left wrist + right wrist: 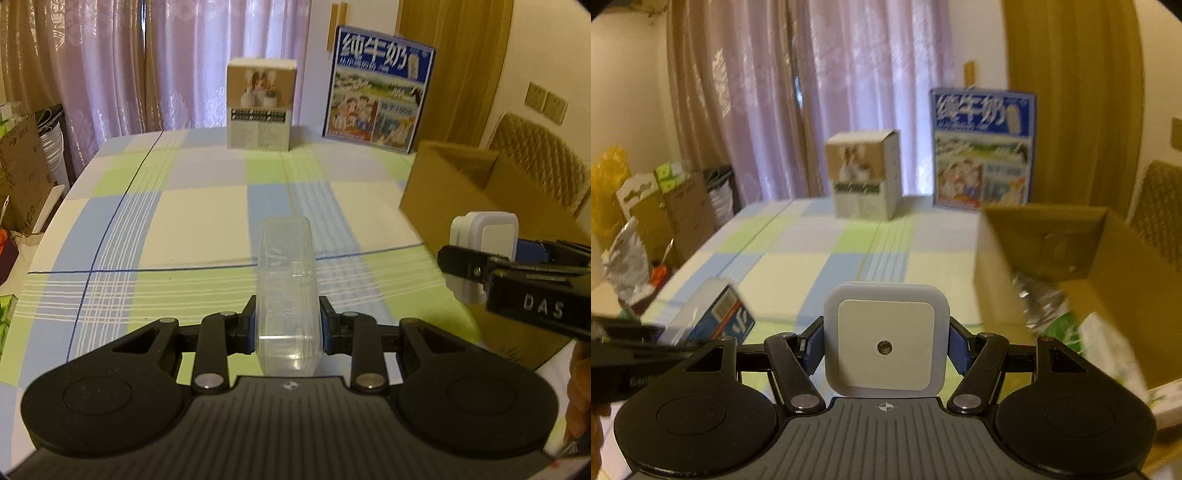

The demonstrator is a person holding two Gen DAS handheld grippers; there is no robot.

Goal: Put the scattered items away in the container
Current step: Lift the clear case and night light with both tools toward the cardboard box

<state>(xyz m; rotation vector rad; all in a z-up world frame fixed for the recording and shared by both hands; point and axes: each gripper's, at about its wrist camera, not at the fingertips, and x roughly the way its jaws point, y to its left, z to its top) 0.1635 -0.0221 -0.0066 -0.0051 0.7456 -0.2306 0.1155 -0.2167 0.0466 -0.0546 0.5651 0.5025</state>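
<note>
Item 1, left: left tool [287, 326], pads pinching a clear plastic box [286, 291] by its long sides; the box points forward, held above the worktop [184, 206], which wears a checked cloth of green, blue and cream. In the right wrist view the same box shows a blue printed label at the left edge, blurred

Item 2, middle back: small tan-and-white carton [261, 105] standing upright at the far edge of the worktop, a photo on its front. Just right of it, a blue milk carton case [378, 88] with cartoon panels, also upright. Pink curtains [166, 62] behind both

Item 3, right: right tool [886, 345], pads pressed on both sides of a white square night light [886, 341], a small round sensor in its face. It is held off the worktop, near the open cardboard container [1108, 295]

Item 4, far right: the container, brown, flaps open, standing on the right side of the worktop. Inside lie a crinkled silver wrapper [1039, 299] and green-and-white packaging [1097, 343], blurred
</note>
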